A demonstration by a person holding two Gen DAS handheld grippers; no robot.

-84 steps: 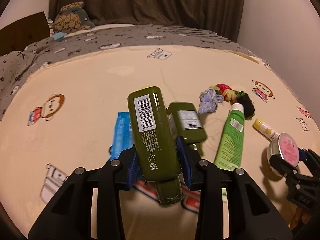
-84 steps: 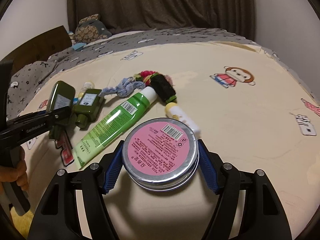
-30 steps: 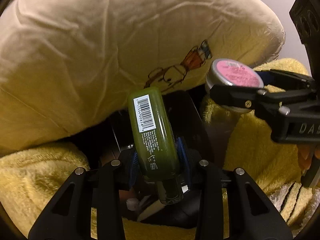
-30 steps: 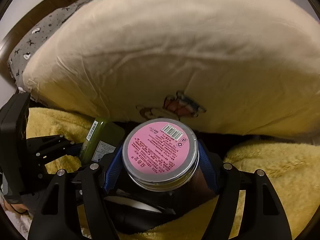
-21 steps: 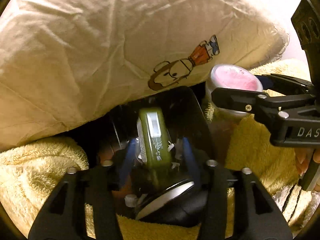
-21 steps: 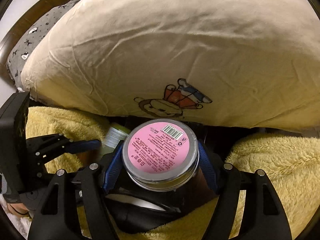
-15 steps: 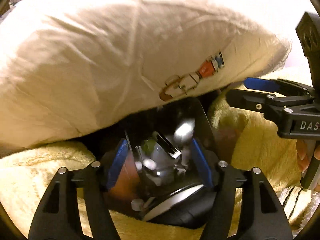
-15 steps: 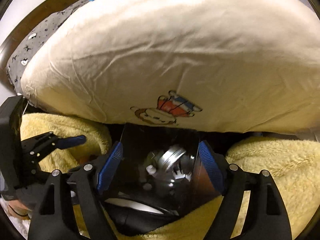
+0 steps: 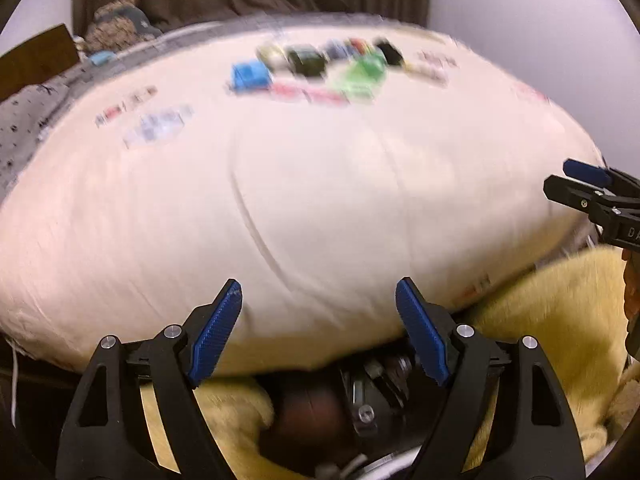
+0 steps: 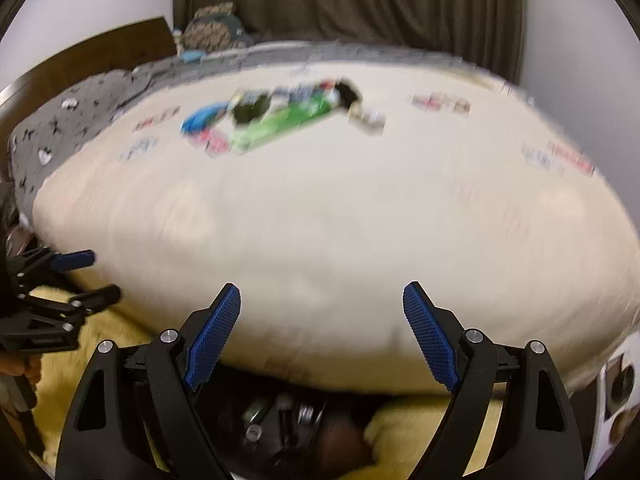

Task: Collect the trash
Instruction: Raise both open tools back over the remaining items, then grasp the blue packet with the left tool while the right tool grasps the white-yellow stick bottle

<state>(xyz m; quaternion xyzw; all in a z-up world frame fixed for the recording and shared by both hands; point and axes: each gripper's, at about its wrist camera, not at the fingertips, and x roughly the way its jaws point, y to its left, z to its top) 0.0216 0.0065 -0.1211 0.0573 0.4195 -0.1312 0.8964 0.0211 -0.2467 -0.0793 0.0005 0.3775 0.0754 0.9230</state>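
Note:
My left gripper (image 9: 318, 330) hangs over the bed's front edge, its jaws still opening and nothing between them. My right gripper (image 10: 322, 334) is the same: jaws opening, empty. Below both lies a dark bin (image 9: 360, 404) with bottles and metal bits inside, also seen as the dark bin (image 10: 280, 412) under the right gripper. Far back on the cream bed cover (image 9: 320, 184) sit the remaining items, blurred: a green tube (image 10: 288, 120), a blue packet (image 9: 250, 74), a dark green bottle (image 9: 306, 62). The right gripper's fingers (image 9: 588, 188) show at the left view's right edge.
Yellow fluffy fabric (image 9: 552, 320) surrounds the bin on both sides. A grey patterned blanket (image 10: 80, 120) and a stuffed toy (image 10: 212, 32) lie at the head of the bed, before a dark curtain. A wooden headboard (image 10: 100, 60) stands at the left.
Both grippers let go: the green bottle and the pink-lidded tin dropped into the bin. Both jaws spread wide, and both hands rose, bringing the bed top into view.

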